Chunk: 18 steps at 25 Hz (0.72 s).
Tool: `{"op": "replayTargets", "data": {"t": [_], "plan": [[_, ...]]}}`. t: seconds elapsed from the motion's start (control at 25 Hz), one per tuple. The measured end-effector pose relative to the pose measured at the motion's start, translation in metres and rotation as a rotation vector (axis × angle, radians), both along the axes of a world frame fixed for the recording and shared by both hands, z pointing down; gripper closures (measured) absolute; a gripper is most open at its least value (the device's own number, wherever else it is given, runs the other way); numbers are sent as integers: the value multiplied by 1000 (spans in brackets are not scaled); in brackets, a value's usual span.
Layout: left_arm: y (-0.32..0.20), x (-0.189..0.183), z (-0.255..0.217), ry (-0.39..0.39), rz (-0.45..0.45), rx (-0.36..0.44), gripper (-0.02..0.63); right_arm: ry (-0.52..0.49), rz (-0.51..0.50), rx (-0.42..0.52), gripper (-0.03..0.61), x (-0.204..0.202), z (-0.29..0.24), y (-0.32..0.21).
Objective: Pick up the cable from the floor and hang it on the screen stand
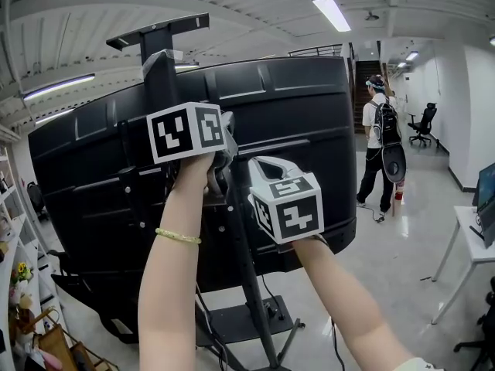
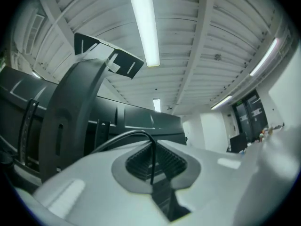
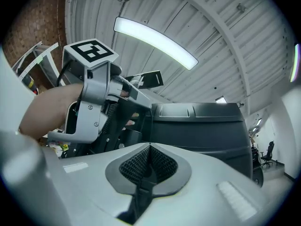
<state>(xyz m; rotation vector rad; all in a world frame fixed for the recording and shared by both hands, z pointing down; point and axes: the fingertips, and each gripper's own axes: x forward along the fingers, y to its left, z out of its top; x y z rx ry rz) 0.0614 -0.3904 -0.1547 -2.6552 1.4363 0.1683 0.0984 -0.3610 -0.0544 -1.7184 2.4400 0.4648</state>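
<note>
A black screen (image 1: 294, 130) on a black stand (image 1: 158, 60), under a white ribbed ceiling (image 1: 255, 14) and over a glossy pale grey floor (image 1: 402, 261). The left gripper (image 2: 154, 166) and right gripper (image 3: 148, 166) are pale grey with dark ribbed pads (image 2: 137, 163), each bearing a white cube (image 1: 186, 132) patterned with black square markers; the thin cable (image 2: 127, 135) is black. A yellow-green beaded bracelet (image 1: 178, 237) rings one wrist, and a person (image 1: 379, 137) behind wears a white shirt, black trousers and black backpack.

Left gripper (image 2: 151, 154) pinched shut, right gripper (image 3: 149, 154) shut, both held high
</note>
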Motion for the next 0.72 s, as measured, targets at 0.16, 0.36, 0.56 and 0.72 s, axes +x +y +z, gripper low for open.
{"op": "replayTargets", "data": {"t": [0.16, 0.36, 0.56, 0.72], "plan": [[-8, -7, 6, -1, -27, -67, 574, -6, 5, 12, 580, -2, 1, -6], [-23, -28, 28, -59, -175, -64, 551, -15, -4, 16, 580, -8, 6, -9], [-25, -38, 44, 79, -101, -94, 498, -8, -16, 13, 580, -17, 15, -9], [-24, -46, 47, 187, -36, -111, 442, 5, -23, 6, 580, -20, 23, -8]]}}
